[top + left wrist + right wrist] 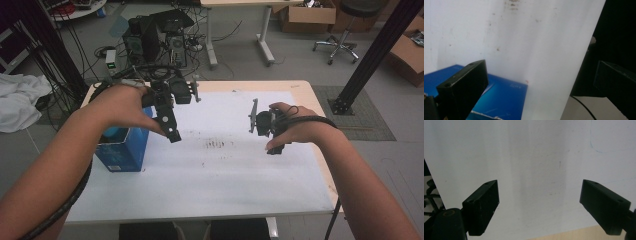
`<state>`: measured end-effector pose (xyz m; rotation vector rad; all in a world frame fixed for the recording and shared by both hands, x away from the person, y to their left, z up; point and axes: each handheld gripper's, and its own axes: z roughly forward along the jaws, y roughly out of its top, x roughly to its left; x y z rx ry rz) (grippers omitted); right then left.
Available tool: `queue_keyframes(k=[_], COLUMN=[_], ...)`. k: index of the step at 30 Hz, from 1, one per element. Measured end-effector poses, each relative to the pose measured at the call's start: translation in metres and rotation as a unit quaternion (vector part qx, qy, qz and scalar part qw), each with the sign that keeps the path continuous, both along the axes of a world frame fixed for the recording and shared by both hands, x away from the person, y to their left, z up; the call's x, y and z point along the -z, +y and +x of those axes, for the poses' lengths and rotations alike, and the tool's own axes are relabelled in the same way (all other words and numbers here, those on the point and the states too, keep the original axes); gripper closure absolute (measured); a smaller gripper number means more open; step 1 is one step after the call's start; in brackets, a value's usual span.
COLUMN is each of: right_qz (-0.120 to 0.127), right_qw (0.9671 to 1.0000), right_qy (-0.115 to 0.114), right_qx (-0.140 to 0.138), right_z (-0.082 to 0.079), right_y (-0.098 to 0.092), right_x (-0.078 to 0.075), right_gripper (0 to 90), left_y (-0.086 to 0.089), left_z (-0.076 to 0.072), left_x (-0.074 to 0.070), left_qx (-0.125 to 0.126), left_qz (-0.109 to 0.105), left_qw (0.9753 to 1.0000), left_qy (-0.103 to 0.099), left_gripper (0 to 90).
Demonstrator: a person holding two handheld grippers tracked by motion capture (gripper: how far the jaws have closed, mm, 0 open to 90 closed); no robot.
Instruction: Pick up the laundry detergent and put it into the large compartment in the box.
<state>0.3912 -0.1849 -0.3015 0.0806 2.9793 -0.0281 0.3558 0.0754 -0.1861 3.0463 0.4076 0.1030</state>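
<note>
Hovering with jaws apart, left tool (167, 117) above blue box (124, 147), right tool (267, 125) over table (225, 170).

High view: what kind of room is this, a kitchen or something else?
Probably a lab or workshop, not a kitchen. Beyond the white table sit computer towers in tangled cables, cardboard boxes and a rolling stool on a bare grey floor.

A light wooden table (305, 92) carries a white sheet (220, 175) with dark smudges (216, 144) lying between the left gripper (172, 134) and right gripper (272, 145), and a blue box (122, 150) stands just below the left gripper.
</note>
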Motion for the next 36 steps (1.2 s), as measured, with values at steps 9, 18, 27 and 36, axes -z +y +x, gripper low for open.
queue_keyframes(k=[9,18,27,36], right_qz=[-0.002,0.003,0.001,0.002], right_qw=[1.0,1.0,1.0,1.0], right_qy=[0.002,-0.001,0.003,0.004], right_qx=[0.0,0.003,0.006,0.003], right_z=[0.0,0.002,0.004,0.008], right_y=[0.001,-0.001,0.002,0.006], right_x=[-0.001,-0.006,-0.004,-0.001], right_gripper=[16.0,15.9,16.0,15.9], left_y=[-0.017,-0.014,-0.005,-0.002], left_z=[-0.018,-0.003,0.003,0.007], left_x=[0.004,0.016,0.022,0.022], left_qx=[0.139,0.13,0.117,0.117], left_qz=[0.007,0.016,0.009,0.009], left_qw=[0.99,0.9913,0.993,0.9931], left_qy=[-0.023,-0.014,-0.009,-0.008], left_gripper=[0.1,0.1,0.1,0.2])
